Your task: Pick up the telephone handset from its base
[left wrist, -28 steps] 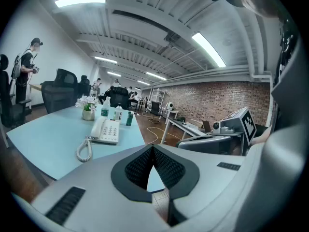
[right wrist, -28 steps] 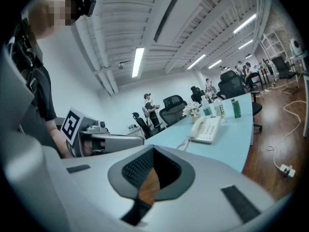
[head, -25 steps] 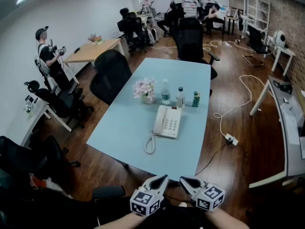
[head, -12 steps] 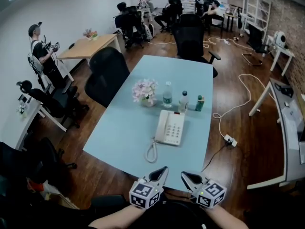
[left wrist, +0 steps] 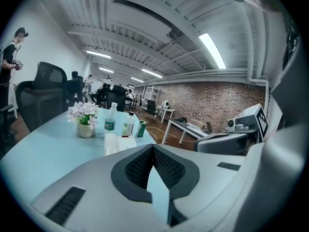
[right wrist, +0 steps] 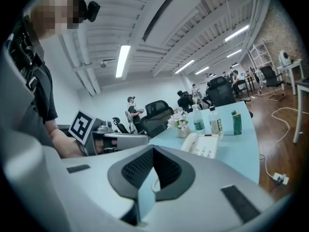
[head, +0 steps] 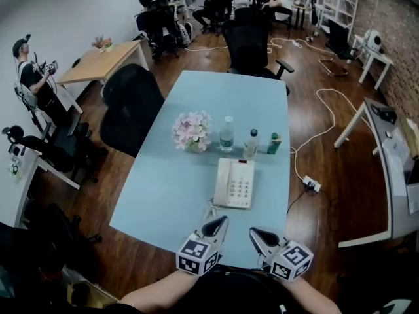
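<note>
A white telephone (head: 234, 183) lies on the light blue table (head: 196, 97), near its front edge. Its handset (head: 223, 180) rests in the cradle on the base's left side, and the coiled cord (head: 211, 209) loops toward me. Both grippers hover just above the table's near edge, short of the phone and touching nothing. My left gripper (head: 221, 222) is shut and empty, pointing at the cord. My right gripper (head: 254, 232) is shut and empty beside it. The left gripper view shows the handset (left wrist: 110, 144) beyond the shut left gripper (left wrist: 153, 147). The right gripper view shows the telephone (right wrist: 203, 147) past the right gripper (right wrist: 153, 150).
Behind the phone stand a vase of pink flowers (head: 191, 131), two water bottles (head: 226, 133) (head: 250, 142) and a green can (head: 273, 142). Black office chairs (head: 131, 106) (head: 252, 44) border the table. A power strip (head: 311, 186) and cable lie on the floor to the right. A person (head: 33, 84) stands far left.
Both grippers and the head view have moved forward toward the table. The grippers now hang over its near edge, and the phone is closer. Both stay shut.
</note>
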A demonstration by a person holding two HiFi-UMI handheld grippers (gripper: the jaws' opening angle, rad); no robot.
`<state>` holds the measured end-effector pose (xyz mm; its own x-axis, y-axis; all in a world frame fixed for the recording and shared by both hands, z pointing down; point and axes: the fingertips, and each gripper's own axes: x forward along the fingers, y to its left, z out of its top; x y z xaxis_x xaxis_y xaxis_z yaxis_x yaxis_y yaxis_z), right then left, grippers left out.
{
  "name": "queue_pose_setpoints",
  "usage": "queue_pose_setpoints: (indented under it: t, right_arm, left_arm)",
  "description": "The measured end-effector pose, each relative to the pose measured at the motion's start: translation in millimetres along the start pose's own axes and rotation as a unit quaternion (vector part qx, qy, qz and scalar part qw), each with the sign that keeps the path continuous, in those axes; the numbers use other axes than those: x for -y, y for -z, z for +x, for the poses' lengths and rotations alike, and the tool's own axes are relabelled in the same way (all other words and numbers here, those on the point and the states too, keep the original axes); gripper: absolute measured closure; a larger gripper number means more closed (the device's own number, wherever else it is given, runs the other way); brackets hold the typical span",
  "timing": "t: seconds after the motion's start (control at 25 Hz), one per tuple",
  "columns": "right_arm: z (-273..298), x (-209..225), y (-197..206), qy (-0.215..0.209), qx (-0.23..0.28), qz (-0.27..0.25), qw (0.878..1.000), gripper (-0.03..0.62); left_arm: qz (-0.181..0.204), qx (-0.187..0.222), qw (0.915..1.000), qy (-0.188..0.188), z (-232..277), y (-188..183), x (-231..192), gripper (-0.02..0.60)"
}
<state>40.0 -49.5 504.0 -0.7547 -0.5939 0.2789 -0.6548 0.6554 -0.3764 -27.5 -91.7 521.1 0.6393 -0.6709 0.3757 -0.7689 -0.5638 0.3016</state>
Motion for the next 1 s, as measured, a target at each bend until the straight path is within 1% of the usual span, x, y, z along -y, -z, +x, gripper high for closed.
queue_pose_setpoints:
  t: [0.24, 0.36, 0.6, 0.68, 0.8, 1.0]
  right_arm:
    - [25, 9, -4, 0.042, 0.011, 0.008, 0.999, 0.579]
    - [33, 12, -2, 0.056, 0.01, 0.015, 0.998, 0.579]
    - [43, 21, 7, 0.054, 0.002, 0.029, 0.998, 0.579]
    - [47, 23, 4, 0.046, 0.0, 0.023, 0.999, 0.579]
    - [47, 26, 4, 0.035, -0.008, 0.017, 0.999, 0.579]
    - [48, 30, -3, 0.019, -0.015, 0.014, 1.0, 0.579]
  left_arm:
    - [0.007, -0.011, 0.9998, 0.016, 17, -8, -45, 0.581]
    - [0.008, -0.016, 0.9997, 0.017, 21, -9, -61, 0.581]
    - [-0.001, -0.026, 0.9996, 0.01, 31, -6, -75, 0.581]
    - [-0.001, -0.03, 0.9996, -0.002, 38, -5, -81, 0.581]
    - [-0.004, -0.045, 0.9985, -0.029, 56, -1, -96, 0.581]
    - [0.001, -0.074, 0.9944, -0.075, 98, 4, -127, 0.581]
